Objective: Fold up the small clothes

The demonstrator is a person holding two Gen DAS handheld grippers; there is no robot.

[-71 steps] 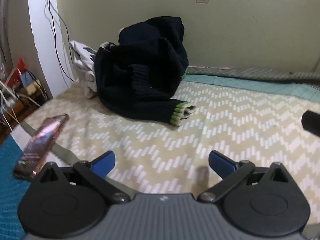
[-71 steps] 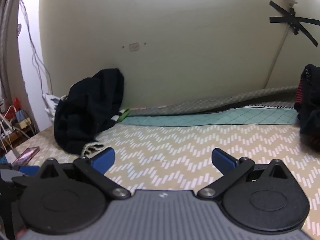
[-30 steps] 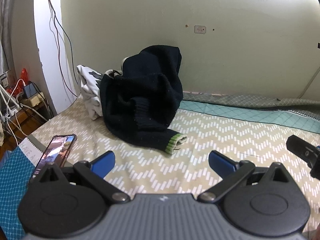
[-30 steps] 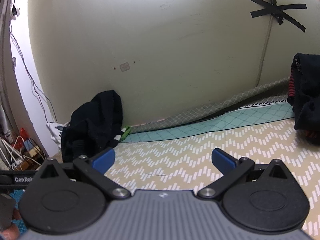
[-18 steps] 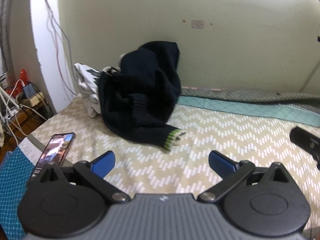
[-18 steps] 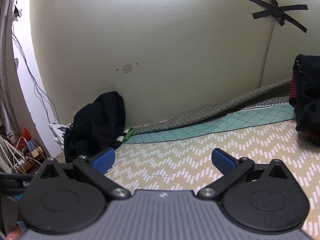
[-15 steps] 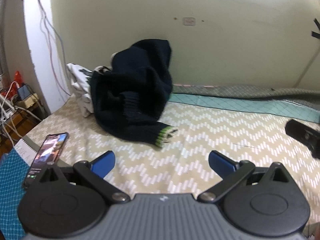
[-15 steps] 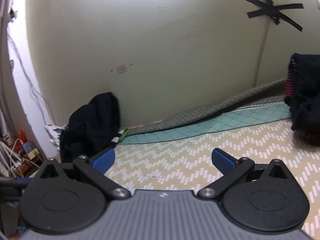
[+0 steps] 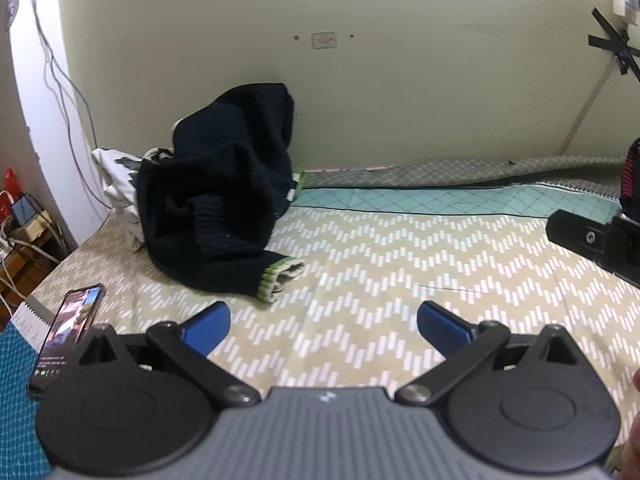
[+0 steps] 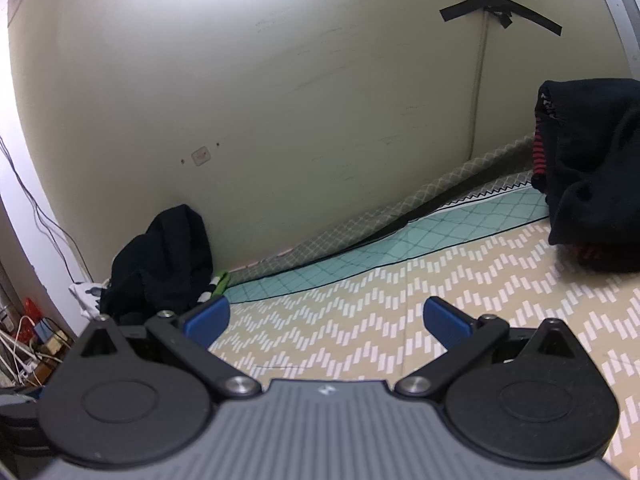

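Chevron-patterned mat, bearing all items. Dark knit sweater, heaped at far left corner against wall: soft, bulky, limp, likely best taken at green-trimmed cuff or hem. Second dark garment at far right edge. White cloth tucked behind sweater. Phone at near left edge, beside approach path. Left gripper and right gripper: wide, empty.

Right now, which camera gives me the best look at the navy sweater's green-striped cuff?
The left wrist view: the green-striped cuff lies in plain sight on the bedspread, ahead of the open left gripper. In the right wrist view the navy sweater is a distant heap and that cuff is hidden.
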